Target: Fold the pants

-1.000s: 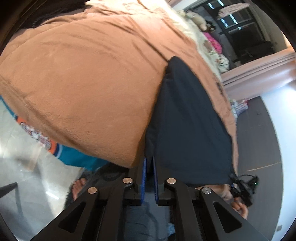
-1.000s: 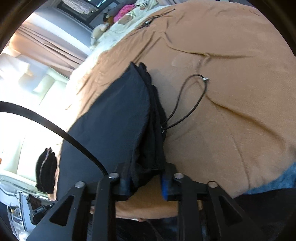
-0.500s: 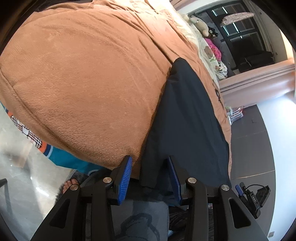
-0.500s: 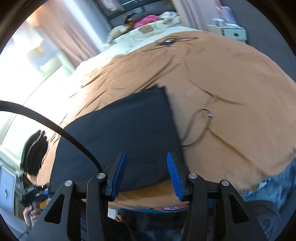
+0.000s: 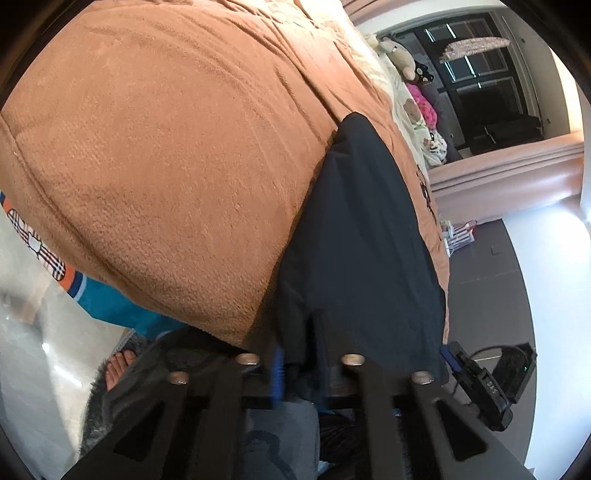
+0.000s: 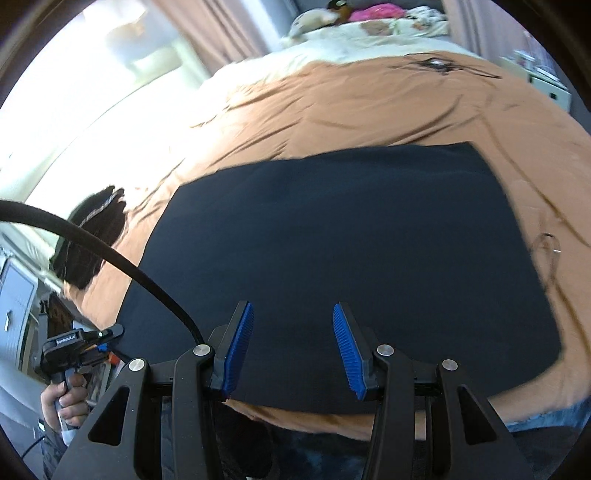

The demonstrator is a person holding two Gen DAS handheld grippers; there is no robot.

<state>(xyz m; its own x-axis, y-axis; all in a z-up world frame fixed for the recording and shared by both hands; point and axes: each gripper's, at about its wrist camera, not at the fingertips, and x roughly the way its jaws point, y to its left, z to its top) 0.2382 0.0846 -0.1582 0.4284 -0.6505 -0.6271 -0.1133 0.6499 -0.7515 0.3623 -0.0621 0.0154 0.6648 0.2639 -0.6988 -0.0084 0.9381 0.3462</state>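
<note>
The dark navy pants [image 6: 351, 236] lie folded in a flat rectangle on the brown blanket [image 6: 351, 99] of the bed. In the left wrist view the pants [image 5: 362, 236] run away from me along the bed's near edge. My left gripper [image 5: 299, 354] has its fingers around the pants' near corner; the cloth covers the fingertips and the blue pads are mostly hidden. My right gripper [image 6: 291, 347] is open and empty, hovering above the near edge of the folded pants.
A second dark garment [image 6: 92, 236] lies at the bed's left edge. A thin black cord [image 6: 546, 254] lies on the blanket right of the pants. Pillows and soft toys [image 6: 369, 18] are at the bed's head. My foot [image 5: 118, 369] stands on the floor.
Both grippers let go of the pants about half a second ago. The right gripper has since risen and stays open. The left gripper has moved back onto the pants' corner.
</note>
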